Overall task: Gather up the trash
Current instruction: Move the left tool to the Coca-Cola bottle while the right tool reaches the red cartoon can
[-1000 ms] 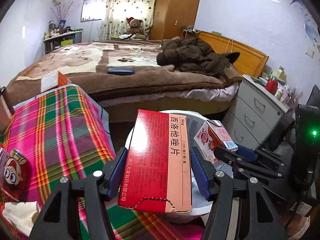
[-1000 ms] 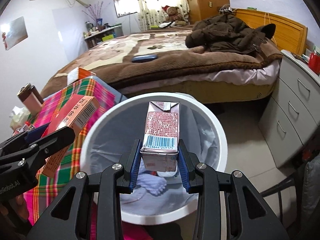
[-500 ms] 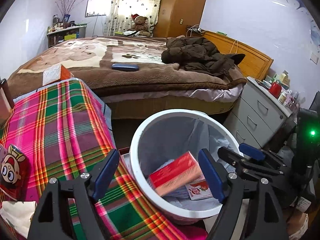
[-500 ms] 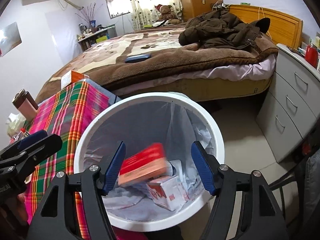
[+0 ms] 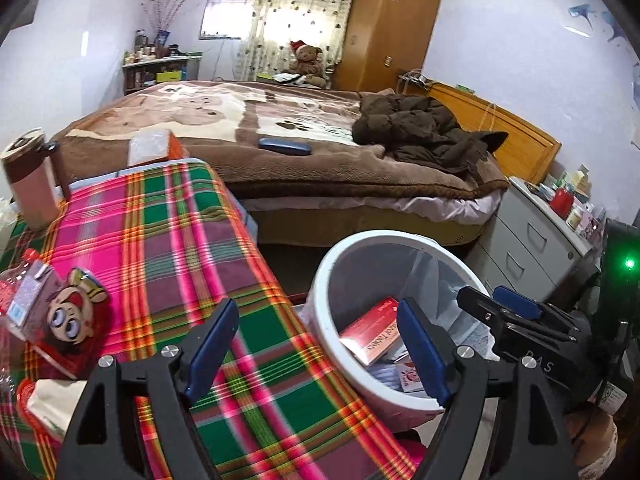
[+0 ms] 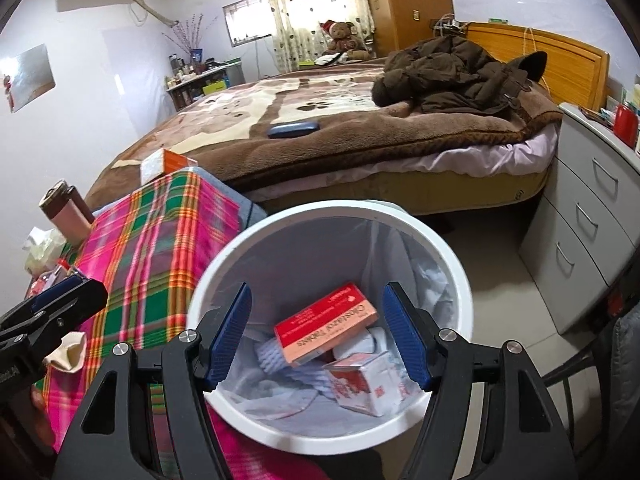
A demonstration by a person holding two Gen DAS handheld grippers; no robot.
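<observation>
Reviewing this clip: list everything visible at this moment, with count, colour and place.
trash bin: 1, white, bag-lined, on the floor beside the table
medicine box: 1, red and pink, inside the bin
milk carton: 1, red and white, inside the bin
snack packet: 1, red, cartoon face, on the tablecloth
tablecloth: 1, pink-green plaid, over the table
tumbler: 1, pink-brown, table's far corner
coat: 1, dark brown, on the bed
teddy bear: 1, brown, behind the bed
drawer unit: 1, grey, beside the bed
left gripper: open, empty, over the table edge
right gripper: open, empty, above the bin
</observation>
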